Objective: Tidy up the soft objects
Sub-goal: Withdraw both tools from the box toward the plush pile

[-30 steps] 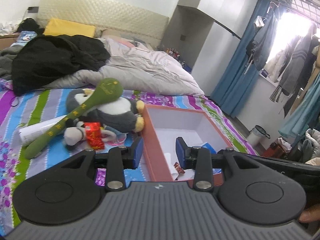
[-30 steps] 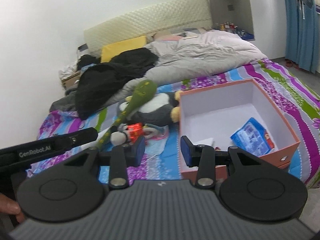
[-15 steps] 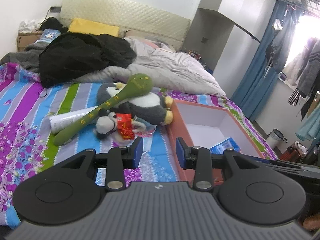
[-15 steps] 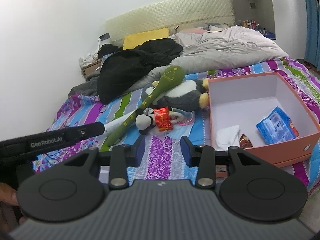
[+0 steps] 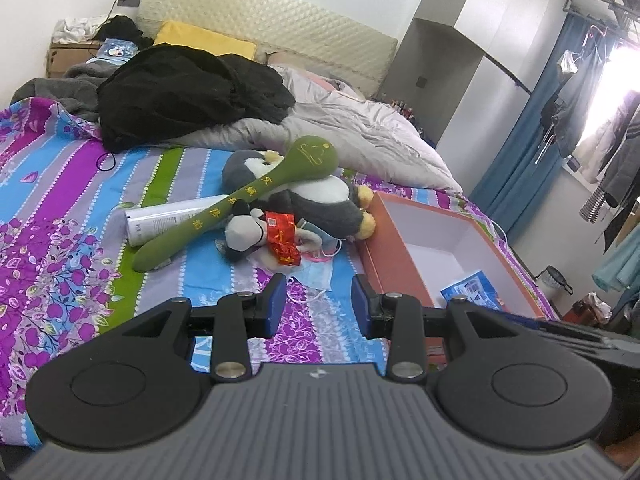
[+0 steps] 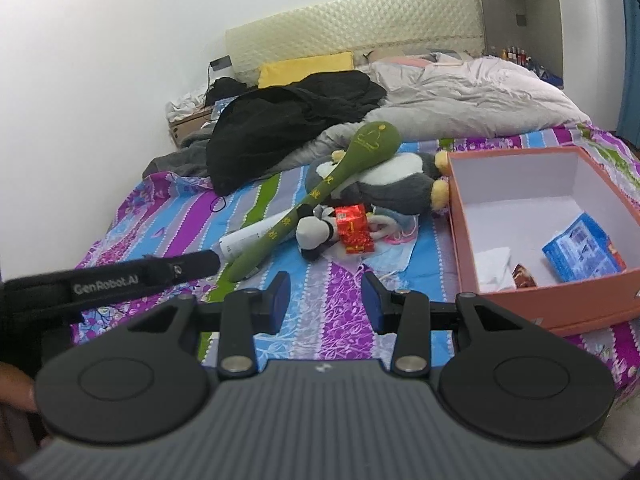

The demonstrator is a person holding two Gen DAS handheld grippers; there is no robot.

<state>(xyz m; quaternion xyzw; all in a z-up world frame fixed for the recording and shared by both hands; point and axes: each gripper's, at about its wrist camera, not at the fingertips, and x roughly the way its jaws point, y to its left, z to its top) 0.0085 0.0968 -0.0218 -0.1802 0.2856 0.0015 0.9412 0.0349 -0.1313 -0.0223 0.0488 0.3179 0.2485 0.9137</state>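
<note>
While both claws hang empty and part-open over the bed's (image 5: 60, 216) near edge, the soft toys (image 5: 308, 200) lie heaped beside the open box (image 5: 404, 264) — handy for dropping in.

Green plush spoon (image 5: 240, 204) lying tilted across grey penguin plush (image 5: 320, 204).

Home bedroom, lived-in. Evidence: bed with striped floral sheet (image 5: 60, 208), quilted padded headboard (image 5: 280, 36) against the far wall, yellow pillow (image 5: 204, 38), rumpled grey duvet (image 5: 360, 128), black clothing (image 5: 188, 96) dumped on the bed. Far right: blue curtains (image 5: 520, 168) at a bright window, garments on an overhead rack (image 5: 592, 92), small waste bin (image 5: 556, 280) on the floor. White wardrobe (image 5: 480, 40) beside the headboard.
</note>
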